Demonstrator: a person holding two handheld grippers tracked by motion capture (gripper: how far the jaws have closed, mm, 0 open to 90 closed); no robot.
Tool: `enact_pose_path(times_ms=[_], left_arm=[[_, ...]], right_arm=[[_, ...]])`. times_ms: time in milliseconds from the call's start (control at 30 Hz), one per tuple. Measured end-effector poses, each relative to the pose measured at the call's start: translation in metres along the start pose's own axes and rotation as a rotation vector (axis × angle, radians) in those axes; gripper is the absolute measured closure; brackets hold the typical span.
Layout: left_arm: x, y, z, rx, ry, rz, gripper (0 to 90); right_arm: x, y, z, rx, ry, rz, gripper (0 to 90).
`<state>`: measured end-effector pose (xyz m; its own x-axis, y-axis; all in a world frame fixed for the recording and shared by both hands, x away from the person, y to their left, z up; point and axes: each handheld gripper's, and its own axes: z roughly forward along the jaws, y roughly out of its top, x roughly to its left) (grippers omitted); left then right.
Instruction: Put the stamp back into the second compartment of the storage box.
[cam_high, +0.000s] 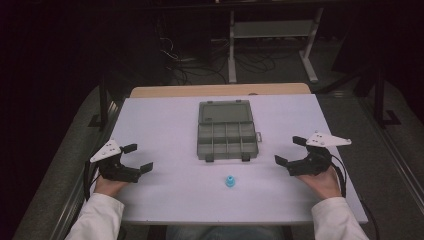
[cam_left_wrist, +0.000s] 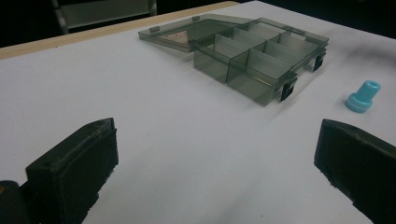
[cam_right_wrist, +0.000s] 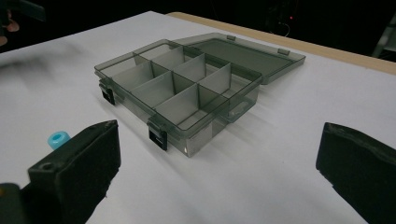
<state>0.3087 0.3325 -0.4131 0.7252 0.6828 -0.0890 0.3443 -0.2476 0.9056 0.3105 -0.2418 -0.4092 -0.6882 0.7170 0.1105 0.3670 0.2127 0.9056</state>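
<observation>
A smoky grey compartment box (cam_high: 226, 137) lies open in the middle of the white table (cam_high: 165, 120), its lid folded flat behind it; its several compartments look empty (cam_left_wrist: 261, 53) (cam_right_wrist: 180, 88). A small blue cap-like piece (cam_high: 230, 181) stands on the table in front of the box (cam_left_wrist: 363, 96) (cam_right_wrist: 58, 139). My left gripper (cam_high: 137, 158) rests at the table's left with jaws wide apart and nothing between them. My right gripper (cam_high: 290, 151) rests at the right, open and empty as well. In each gripper view the black jaws frame bare tabletop.
The table's wooden far edge (cam_high: 220, 90) borders a dark floor with cables and a white metal stand (cam_high: 272, 30). White sleeves (cam_high: 97, 215) enter from the bottom. Bare tabletop lies on both sides of the box and along the near edge.
</observation>
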Motion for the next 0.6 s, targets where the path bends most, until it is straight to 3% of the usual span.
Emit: enact_pose_path(times_ms=[233,267,600], left_arm=[[-0.001,-0.0003,-0.0012,-0.011,-0.002,0.0,0.0],[0.0,-0.0004,-0.001,-0.017,0.001,-0.015,0.0],[-0.0016,0.0,-0.0014,-0.014,0.004,-0.004,0.0]], right_arm=[[0.0016,-0.0004,0.0005,0.001,0.0,-0.006,0.0],[0.002,-0.0001,0.0002,-0.001,0.0,-0.013,0.0],[0.0054,0.0006,-0.001,0.006,-0.004,-0.016,0.0]])
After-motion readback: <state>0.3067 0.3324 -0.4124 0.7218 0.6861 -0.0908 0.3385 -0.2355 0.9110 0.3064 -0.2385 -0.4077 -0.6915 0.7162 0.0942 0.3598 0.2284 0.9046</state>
